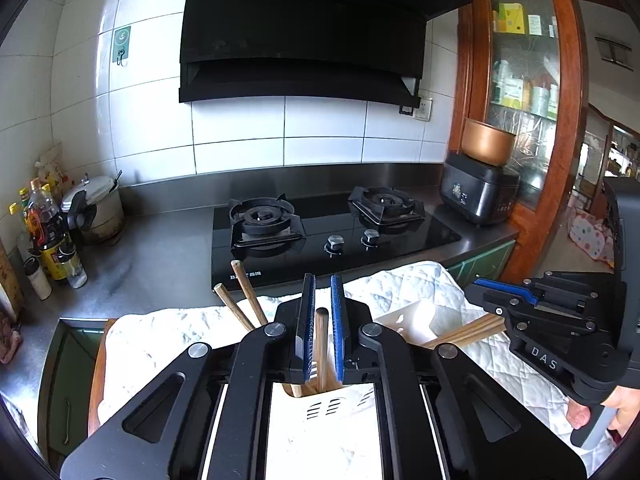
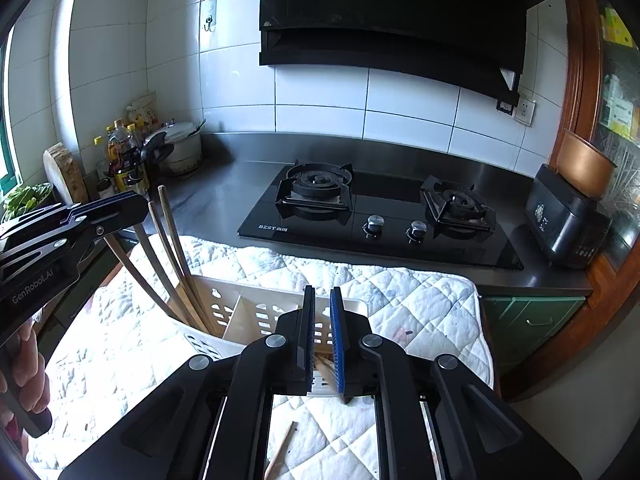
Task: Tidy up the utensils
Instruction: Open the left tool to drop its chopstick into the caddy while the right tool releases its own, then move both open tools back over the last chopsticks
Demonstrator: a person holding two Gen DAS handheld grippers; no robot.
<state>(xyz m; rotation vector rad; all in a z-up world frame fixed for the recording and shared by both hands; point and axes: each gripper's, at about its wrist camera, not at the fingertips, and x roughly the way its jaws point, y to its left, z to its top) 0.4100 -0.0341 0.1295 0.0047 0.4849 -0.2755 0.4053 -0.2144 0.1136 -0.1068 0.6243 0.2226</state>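
Two wrist views of one moment in tidying the utensils. My left hand-held gripper (image 1: 321, 330) hangs over the white slotted utensil holder (image 2: 256, 312), its blue pads nearly pressed together on either side of an upright wooden handle (image 1: 321, 344); from this angle I judge that it pinches the handle, though contact is hard to confirm. The handle stands near vertical with its lower end inside the holder, which I read as the posture for lowering it among the others. Two more wooden handles (image 1: 240, 298) lean out of the same compartment (the left end as the right wrist view shows it), so the long tools seem to be collected there.

My right hand-held gripper (image 2: 321, 340) is likewise nearly closed, over the holder's right end, on a bundle of pale wooden chopsticks (image 1: 468, 332). They lie at a slant, tips toward the holder, probably ready for an empty compartment.

The holder rests on a quilted white cloth (image 2: 400, 300) spread on the counter (image 2: 224, 196) before the gas hob (image 2: 376, 208). One loose stick (image 2: 280, 450) lies on the cloth.
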